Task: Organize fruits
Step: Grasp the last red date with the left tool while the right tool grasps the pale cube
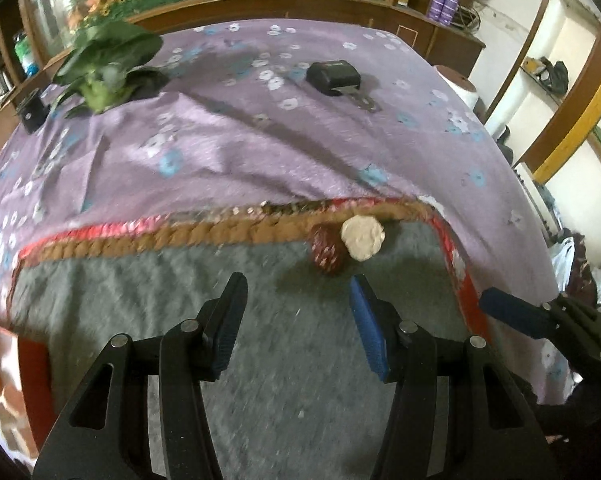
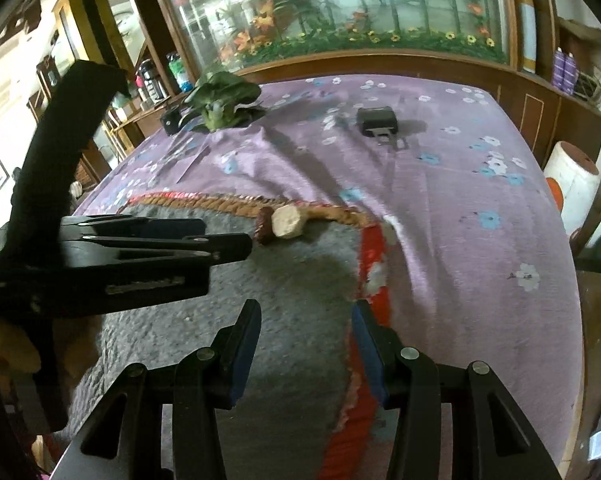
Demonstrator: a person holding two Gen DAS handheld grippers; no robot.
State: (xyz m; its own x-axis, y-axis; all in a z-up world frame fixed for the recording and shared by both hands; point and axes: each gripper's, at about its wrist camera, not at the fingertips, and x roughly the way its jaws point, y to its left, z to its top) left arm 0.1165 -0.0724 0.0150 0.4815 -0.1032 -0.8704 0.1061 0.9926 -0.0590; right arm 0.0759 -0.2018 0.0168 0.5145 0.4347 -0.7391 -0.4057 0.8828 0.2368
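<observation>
Our left gripper [image 1: 296, 312] tilts steeply down over the grey mat [image 1: 228, 280], jaws parted and empty. Our right gripper [image 2: 306, 332] hangs likewise at the mat's red border [image 2: 370, 256], released, nothing between its pads. At 12 o'clock, by the braided edge [image 1: 204, 232], lies the mushroom [image 2: 278, 224]: pale stem end toward 2 o'clock, dark cap toward 8. Open purple cloth [image 2: 440, 208] extends beyond.
</observation>
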